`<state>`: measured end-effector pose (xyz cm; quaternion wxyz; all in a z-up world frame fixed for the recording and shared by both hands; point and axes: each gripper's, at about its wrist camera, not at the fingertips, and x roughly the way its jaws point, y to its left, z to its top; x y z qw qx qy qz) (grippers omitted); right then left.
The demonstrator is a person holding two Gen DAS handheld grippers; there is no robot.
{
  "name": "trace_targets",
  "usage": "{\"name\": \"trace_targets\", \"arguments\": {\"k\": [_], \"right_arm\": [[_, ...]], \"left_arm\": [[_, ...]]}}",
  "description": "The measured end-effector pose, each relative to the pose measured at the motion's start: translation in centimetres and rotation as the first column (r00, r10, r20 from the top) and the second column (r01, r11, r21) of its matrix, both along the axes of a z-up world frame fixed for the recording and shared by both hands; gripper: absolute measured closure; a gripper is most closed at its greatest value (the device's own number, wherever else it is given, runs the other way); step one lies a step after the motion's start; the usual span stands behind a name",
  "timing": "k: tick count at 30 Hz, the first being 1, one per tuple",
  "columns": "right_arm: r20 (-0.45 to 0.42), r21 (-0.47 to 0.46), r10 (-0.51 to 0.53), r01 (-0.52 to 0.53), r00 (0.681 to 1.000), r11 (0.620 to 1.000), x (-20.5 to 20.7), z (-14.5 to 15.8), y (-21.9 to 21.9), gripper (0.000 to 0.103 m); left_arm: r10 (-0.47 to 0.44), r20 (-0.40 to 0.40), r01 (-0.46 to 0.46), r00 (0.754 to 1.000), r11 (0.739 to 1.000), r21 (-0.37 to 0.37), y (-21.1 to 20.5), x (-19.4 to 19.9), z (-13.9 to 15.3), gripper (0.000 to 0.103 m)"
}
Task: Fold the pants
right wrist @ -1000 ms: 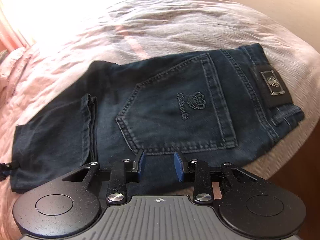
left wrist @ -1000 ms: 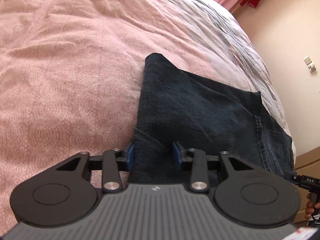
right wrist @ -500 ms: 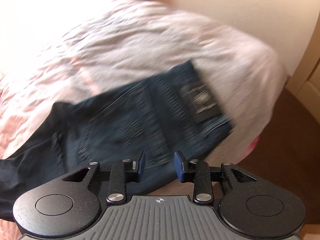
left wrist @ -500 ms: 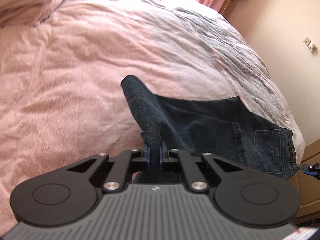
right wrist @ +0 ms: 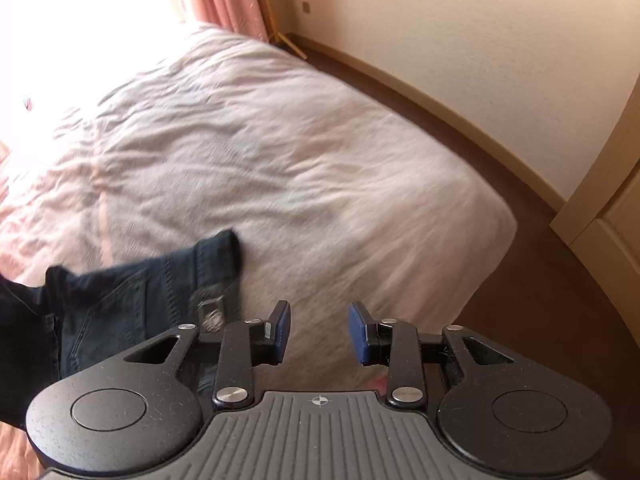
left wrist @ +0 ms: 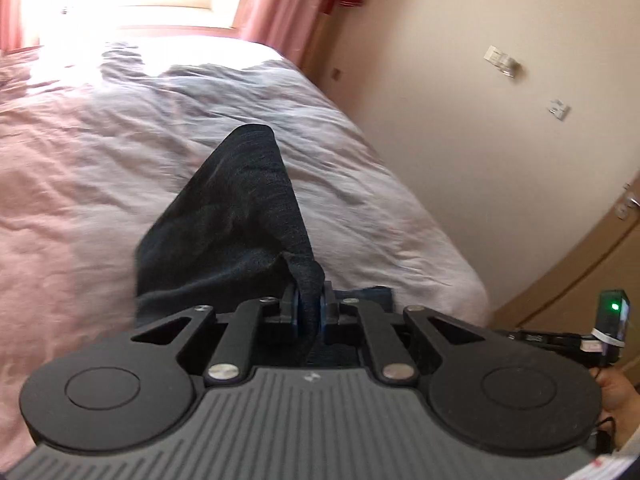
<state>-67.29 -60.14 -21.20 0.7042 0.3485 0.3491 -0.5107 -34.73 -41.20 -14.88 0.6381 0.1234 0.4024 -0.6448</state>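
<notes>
One pants [left wrist: 240, 232] fold pinched in left tongs [left wrist: 308, 312]

Dark blue denim pants [left wrist: 240, 236], leg end bunched & lifted off the pink bedspread w/ a fold of fabric pinched up, the waist part w/ stitched back pocket & patch [right wrist: 132, 312] lying flat near the bed's corner edge, slightly blurred.

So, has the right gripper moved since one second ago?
Yes. The right gripper, open, swung right: the pants now lie at its left, on the bed.
</notes>
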Motion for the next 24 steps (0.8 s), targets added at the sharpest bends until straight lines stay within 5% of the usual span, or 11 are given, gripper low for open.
{"name": "trace_targets", "arguments": {"k": [3,6,10,15,19,24], "right_arm": [[0.008,0.006,-0.01,0.01,1.0,1.0,-2.3,0.1,-1.5,0.073],[0.042,0.025,-0.002,0.001,0.999,1.0,-3.5,-0.4,-2.3,0.073],[0.187,0.084,0.039,-0.056,0.982,0.995,-3.3,-2.3,-2.3,0.073],[0.4,0.156,0.118,-0.194,0.909,0.969,0.4,-5.9,-1.9,0.073],[0.492,0.251,0.104,-0.256,0.864,0.934,3.5,-10.0,-1.5,0.073],[0.522,0.377,0.012,-0.244,0.853,0.894,5.3,-15.0,-1.4,0.074]], "left_arm": [[-0.083,-0.089,0.085,0.993,0.996,0.02,-2.7,-4.6,-1.6,0.075],[-0.055,-0.056,0.061,0.997,0.992,0.106,-2.5,-5.5,-4.3,0.076],[0.055,0.057,-0.068,0.997,0.963,0.261,0.1,-2.0,-7.8,0.076],[0.24,0.141,-0.276,0.96,0.888,0.368,4.8,4.7,-11.5,0.077],[0.328,0.158,-0.364,0.931,0.842,0.399,7.4,7.3,-13.2,0.077],[0.371,0.118,-0.385,0.921,0.827,0.41,8.6,8.0,-15.3,0.077]]}}
